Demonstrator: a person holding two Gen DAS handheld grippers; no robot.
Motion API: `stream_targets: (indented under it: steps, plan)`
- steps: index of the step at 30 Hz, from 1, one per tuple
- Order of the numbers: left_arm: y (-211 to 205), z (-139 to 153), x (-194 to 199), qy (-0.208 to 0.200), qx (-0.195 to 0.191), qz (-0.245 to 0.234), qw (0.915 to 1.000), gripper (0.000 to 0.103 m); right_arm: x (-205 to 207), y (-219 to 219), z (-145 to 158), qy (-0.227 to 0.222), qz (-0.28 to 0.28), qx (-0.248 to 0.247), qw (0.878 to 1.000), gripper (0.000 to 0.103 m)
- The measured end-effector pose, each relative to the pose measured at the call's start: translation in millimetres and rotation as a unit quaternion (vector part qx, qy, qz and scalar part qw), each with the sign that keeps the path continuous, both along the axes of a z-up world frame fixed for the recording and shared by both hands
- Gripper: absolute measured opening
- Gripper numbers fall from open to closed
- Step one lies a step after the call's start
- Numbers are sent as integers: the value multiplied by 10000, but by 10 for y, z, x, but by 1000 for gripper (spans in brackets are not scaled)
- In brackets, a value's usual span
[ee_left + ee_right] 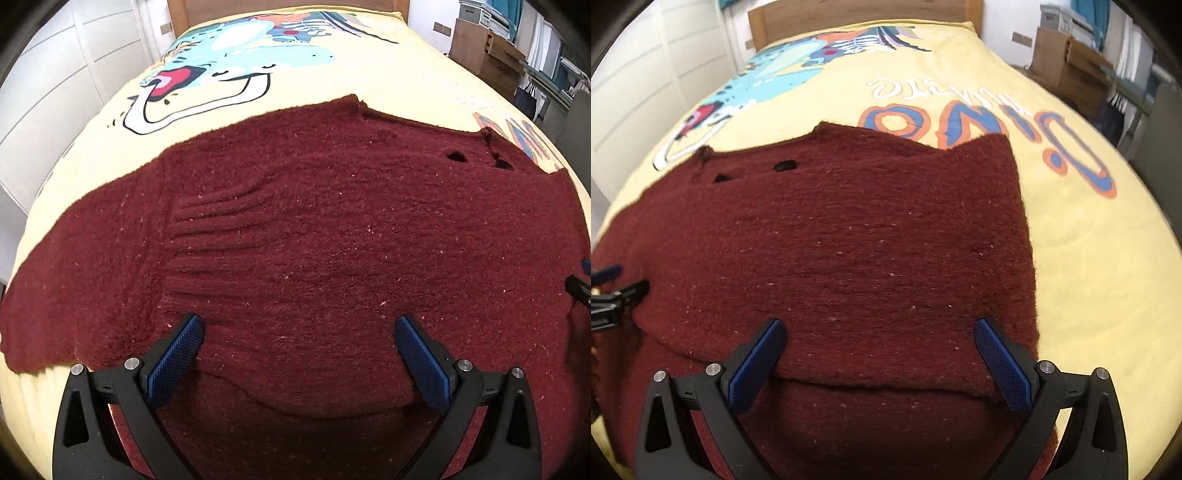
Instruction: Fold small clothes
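A dark red knitted sweater (314, 229) lies spread on the yellow bed cover, with one sleeve stretched out to the left. A folded-over layer ends in an edge just in front of both grippers. It fills the right wrist view (868, 240) too, its right edge straight. My left gripper (299, 328) is open and empty, fingers low over the near part of the sweater. My right gripper (879, 332) is open and empty, over the sweater's near right part. Each gripper's tip shows at the edge of the other's view.
The yellow bed cover (1089, 258) has a cartoon dinosaur print (221, 70) and lettering (960, 122). A wooden headboard (864, 16) stands at the far end. White wardrobe doors (55, 74) are on the left. A wooden desk with boxes (491, 55) is on the right.
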State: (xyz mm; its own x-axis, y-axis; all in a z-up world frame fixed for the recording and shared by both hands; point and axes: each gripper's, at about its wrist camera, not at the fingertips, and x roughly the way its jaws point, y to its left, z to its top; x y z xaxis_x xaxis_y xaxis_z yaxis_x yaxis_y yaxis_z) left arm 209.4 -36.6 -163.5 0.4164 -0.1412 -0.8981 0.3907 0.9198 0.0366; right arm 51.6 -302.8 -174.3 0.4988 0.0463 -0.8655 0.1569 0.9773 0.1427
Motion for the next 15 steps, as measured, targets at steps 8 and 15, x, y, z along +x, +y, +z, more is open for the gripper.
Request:
stream_targets:
  steps: [8, 15]
  plan:
    - [30, -11, 36, 67, -109, 5, 9999, 102, 35, 75, -32, 186, 38, -72, 9998, 103]
    - [227, 287, 35, 180, -423, 279, 9986, 102, -145, 265, 416, -51, 12, -169, 9998, 103]
